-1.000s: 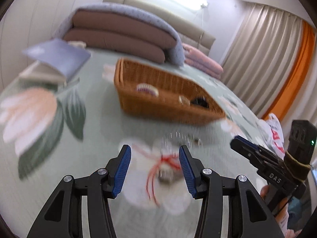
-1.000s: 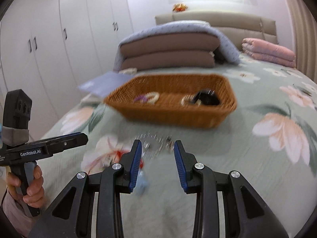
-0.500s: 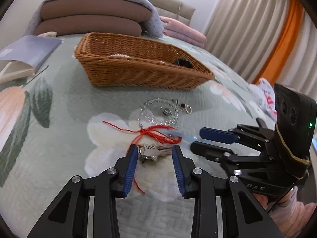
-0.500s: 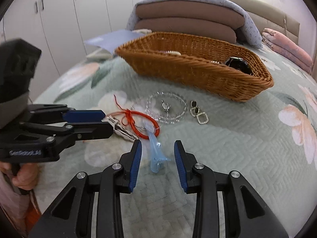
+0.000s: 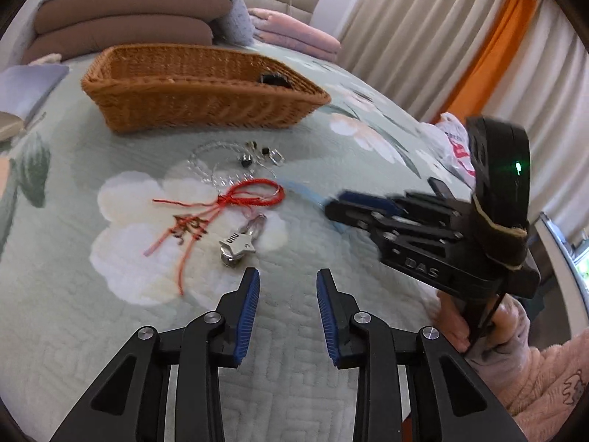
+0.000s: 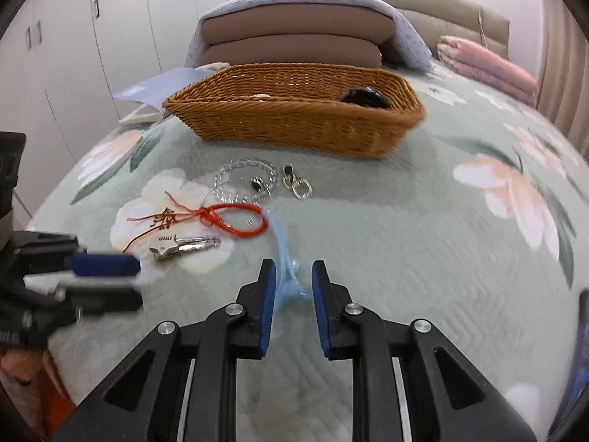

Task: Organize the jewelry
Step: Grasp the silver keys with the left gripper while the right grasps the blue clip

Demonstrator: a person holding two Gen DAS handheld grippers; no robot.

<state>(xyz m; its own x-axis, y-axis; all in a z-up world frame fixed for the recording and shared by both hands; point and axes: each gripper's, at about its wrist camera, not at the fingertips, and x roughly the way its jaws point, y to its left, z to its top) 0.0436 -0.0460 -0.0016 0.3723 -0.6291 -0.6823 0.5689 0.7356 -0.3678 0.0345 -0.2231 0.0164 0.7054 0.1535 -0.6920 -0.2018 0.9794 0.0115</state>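
A wicker basket (image 5: 191, 84) (image 6: 294, 110) stands on the bed with a black item (image 6: 362, 97) inside. In front of it lie a clear bead bracelet (image 6: 244, 180), silver earrings (image 6: 298, 184), a red cord bracelet (image 5: 254, 193) (image 6: 235, 217), a silver clip (image 5: 239, 243) (image 6: 184, 245) and a pale blue hair clip (image 6: 287, 265). My left gripper (image 5: 287, 302) is open, just short and right of the silver clip. My right gripper (image 6: 293, 294) is open with the blue clip's near end between its fingers; it also shows in the left wrist view (image 5: 353, 206).
Stacked brown cushions (image 6: 294, 37) and folded pink blankets (image 6: 486, 66) lie behind the basket. A blue book (image 6: 158, 88) lies at its left. White wardrobes (image 6: 92, 37) stand to the left, curtains (image 5: 460, 37) to the right. A plastic bag (image 5: 452, 147) sits near the bed's right edge.
Both grippers dropped from above toward the jewelry. My left gripper has since pulled back off the silver clip and opened wider. My right gripper has moved forward around the blue clip.
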